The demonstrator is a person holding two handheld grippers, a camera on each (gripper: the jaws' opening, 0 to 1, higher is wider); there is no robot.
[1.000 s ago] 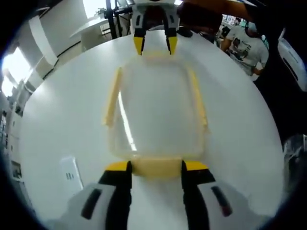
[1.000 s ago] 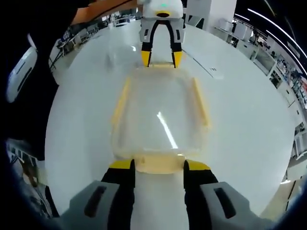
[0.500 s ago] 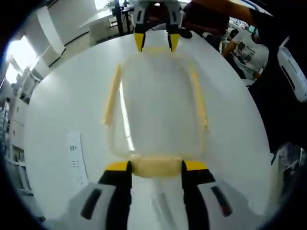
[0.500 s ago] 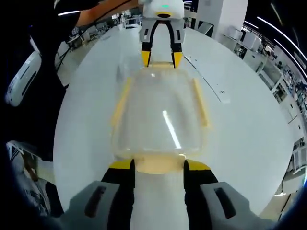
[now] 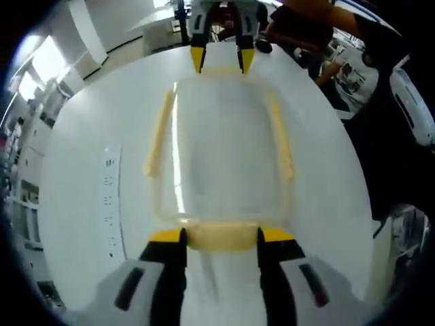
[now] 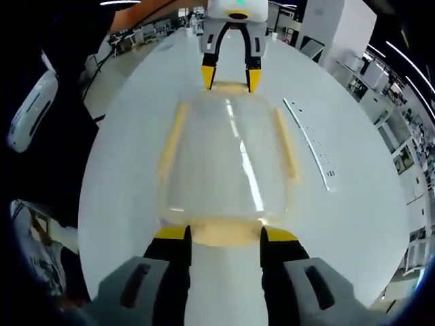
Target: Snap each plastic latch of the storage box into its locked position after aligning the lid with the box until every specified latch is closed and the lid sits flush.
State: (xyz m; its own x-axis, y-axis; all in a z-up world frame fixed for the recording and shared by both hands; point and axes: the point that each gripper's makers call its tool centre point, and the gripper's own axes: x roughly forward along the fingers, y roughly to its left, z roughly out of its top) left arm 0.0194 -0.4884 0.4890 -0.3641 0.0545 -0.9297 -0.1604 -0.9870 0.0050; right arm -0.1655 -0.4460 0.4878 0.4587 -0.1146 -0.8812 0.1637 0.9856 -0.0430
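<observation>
On the white table [image 5: 81, 136] sits the clear storage box [image 5: 221, 146] with pale yellow latches. Each gripper meets it from an opposite short end: the left gripper [image 5: 221, 236] has its jaws set apart either side of one end latch [image 5: 221, 236], and the right gripper [image 6: 221, 234] stands likewise around the other end latch [image 6: 221, 233]. Both long side latches [image 6: 171, 142] lie along the lid.

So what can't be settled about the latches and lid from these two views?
- Near end latch, left gripper view: the left hand-held gripper straddles it, its lower edge hidden; locked or not unclear.
- Far end latch, right gripper view: small and cramped between the left gripper's tips.
- Side latches: blurred; snapped down or not unclear.
- Lid: clear plastic with glare; flush seating unreadable.
</observation>
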